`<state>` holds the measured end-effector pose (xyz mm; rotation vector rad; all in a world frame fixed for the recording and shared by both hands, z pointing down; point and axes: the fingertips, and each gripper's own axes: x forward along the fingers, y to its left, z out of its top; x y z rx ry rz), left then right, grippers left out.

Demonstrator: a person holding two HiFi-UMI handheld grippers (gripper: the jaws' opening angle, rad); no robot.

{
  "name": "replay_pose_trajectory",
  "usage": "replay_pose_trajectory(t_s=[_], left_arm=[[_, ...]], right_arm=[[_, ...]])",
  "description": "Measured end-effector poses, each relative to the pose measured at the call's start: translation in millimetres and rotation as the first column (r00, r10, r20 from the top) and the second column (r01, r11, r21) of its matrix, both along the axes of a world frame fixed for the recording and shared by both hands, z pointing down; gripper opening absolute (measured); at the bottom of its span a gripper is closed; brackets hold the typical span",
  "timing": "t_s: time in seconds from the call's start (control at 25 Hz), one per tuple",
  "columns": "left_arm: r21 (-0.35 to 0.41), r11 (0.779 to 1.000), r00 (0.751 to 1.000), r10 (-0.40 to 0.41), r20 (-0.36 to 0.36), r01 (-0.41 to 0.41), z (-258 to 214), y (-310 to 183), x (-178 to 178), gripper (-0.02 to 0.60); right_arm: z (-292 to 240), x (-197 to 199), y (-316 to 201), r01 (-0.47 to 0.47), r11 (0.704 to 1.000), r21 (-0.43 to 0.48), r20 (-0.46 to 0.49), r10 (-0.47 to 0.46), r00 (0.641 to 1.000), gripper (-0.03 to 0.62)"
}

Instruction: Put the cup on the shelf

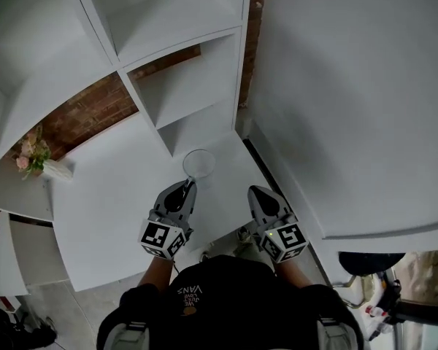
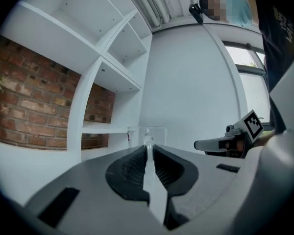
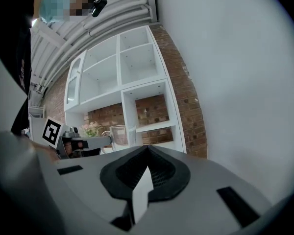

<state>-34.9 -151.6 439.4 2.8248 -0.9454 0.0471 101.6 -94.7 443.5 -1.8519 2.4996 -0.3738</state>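
Observation:
A clear glass cup (image 1: 198,164) stands upright over the white counter (image 1: 109,195), just in front of the white shelf unit (image 1: 197,79). My left gripper (image 1: 187,186) is shut on the cup's near side, and the glass (image 2: 147,140) shows pinched between the jaw tips. To its right, my right gripper (image 1: 255,191) is shut with nothing in it and points toward the shelf. In the right gripper view the cup (image 3: 118,134) appears at the left, with the left gripper (image 3: 95,141) behind it. The lowest shelf compartment (image 1: 204,126) lies right beyond the cup.
Brick wall (image 1: 84,111) backs the open shelf compartments. A small bunch of flowers (image 1: 31,152) lies at the counter's far left. A plain white wall (image 1: 350,86) runs along the right. Dark gear sits on the floor at bottom right (image 1: 379,297).

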Motion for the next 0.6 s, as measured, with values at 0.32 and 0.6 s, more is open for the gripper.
replay_pose_trajectory(t_s=[0.32,0.6], left_arm=[[-0.007,0.988,0.988,-0.155,0.021,0.155,22,-51,19,0.028],[-0.006,0.972,0.971,-0.237,0.026,0.237,44,-92,33,0.028]], right_arm=[[9,27,-48,0.133,0.991,-0.032,0.002,-0.133,0.991,-0.002],[31,39,-73,0.225,0.97,-0.087,0.002,-0.226,0.974,-0.002]])
